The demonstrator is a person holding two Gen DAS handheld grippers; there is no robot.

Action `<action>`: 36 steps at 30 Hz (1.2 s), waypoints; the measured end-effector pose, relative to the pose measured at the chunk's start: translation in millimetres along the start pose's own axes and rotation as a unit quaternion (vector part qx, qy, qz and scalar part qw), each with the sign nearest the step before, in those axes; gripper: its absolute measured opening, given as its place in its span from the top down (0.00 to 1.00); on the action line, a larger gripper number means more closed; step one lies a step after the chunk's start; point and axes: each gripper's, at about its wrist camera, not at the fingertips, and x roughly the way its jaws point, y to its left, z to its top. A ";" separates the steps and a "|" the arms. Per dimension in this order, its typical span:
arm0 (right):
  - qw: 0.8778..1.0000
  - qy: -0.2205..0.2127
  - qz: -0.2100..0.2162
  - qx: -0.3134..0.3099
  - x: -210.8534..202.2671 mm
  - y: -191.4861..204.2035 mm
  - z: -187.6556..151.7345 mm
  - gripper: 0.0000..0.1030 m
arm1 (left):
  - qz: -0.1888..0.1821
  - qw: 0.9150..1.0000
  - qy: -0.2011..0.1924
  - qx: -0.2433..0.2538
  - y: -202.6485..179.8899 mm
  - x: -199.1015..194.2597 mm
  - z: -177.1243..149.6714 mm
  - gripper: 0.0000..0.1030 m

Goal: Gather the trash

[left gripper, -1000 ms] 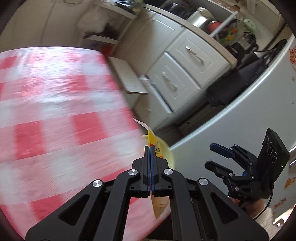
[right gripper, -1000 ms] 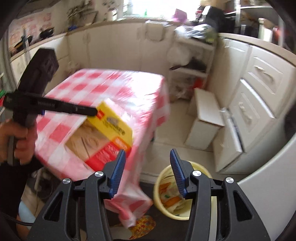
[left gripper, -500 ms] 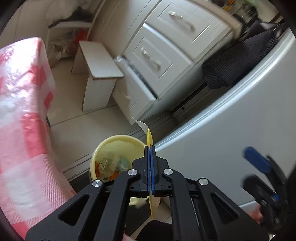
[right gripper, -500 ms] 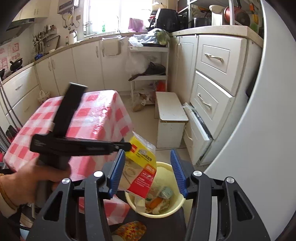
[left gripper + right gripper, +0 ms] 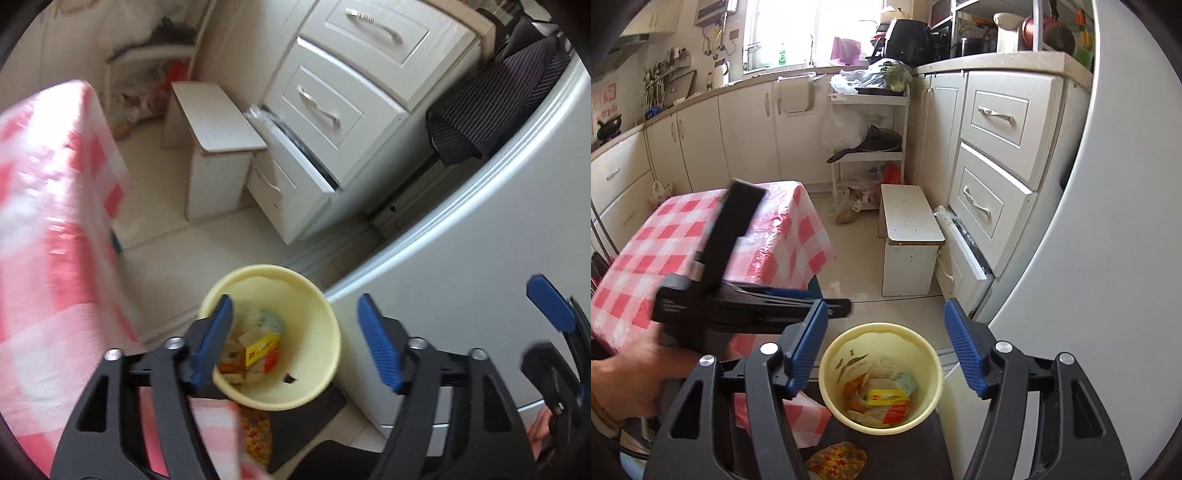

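Observation:
A pale yellow bin stands on the floor beside the table. Inside it lies a yellow and red wrapper on top of other scraps. My left gripper hangs above the bin, its jaws opening with nothing between them. It shows from the side in the right wrist view as the left gripper, held by a hand. My right gripper is also over the bin, its jaws opening and empty. Its blue pads show at the right edge of the left wrist view.
A table with a red and white checked cloth stands left of the bin. A white stool and a part-open bottom drawer lie behind. A fridge door curves along the right. A patterned mat lies near the bin.
The left gripper swung from the table to above the bin and opened, and the yellow wrapper dropped into the bin. The right gripper's jaws spread wider.

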 end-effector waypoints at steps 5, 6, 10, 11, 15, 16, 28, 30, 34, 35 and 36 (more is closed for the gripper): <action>1.000 -0.003 -0.021 -0.019 0.3 6.3 3.4 0.28 | 0.066 0.996 -0.058 0.012 11.8 -58.2 -8.5 0.09; 0.999 -0.005 -0.026 -0.022 -0.7 8.4 4.3 0.25 | 0.076 0.995 -0.067 0.013 13.8 -68.4 -9.9 0.07; 0.999 -0.010 -0.043 -0.017 -5.0 11.7 4.6 0.19 | 0.120 0.988 -0.097 0.030 15.5 -110.3 -17.9 0.07; 0.999 -0.012 -0.049 -0.013 -7.1 11.3 3.2 0.17 | 0.131 0.985 -0.101 0.041 13.4 -119.2 -20.3 0.07; 0.996 -0.022 -0.083 0.003 -15.5 9.6 -0.3 0.13 | 0.157 0.978 -0.118 0.074 2.2 -148.0 -31.8 0.07; 0.996 -0.024 -0.088 0.010 -18.2 8.3 -1.2 0.13 | 0.164 0.975 -0.122 0.085 -1.6 -155.5 -35.5 0.07; 0.989 -0.065 -0.119 0.054 -51.2 21.2 -6.0 0.08 | 0.201 0.962 -0.155 0.104 -17.1 -224.0 -69.7 0.07; 0.988 -0.070 -0.127 0.059 -58.4 26.0 -8.1 0.07 | 0.211 0.958 -0.160 0.109 -17.9 -236.0 -76.2 0.07; 0.984 -0.077 -0.139 0.081 -74.3 30.9 -13.6 0.07 | 0.244 0.947 -0.174 0.117 -20.5 -258.6 -88.7 0.07; 0.983 -0.079 -0.141 0.087 -78.0 32.3 -15.0 0.07 | 0.249 0.945 -0.176 0.120 -21.3 -263.7 -91.4 0.07; 0.982 -0.080 -0.145 0.093 -83.5 33.9 -17.3 0.07 | 0.252 0.943 -0.178 0.122 -22.2 -268.0 -94.1 0.07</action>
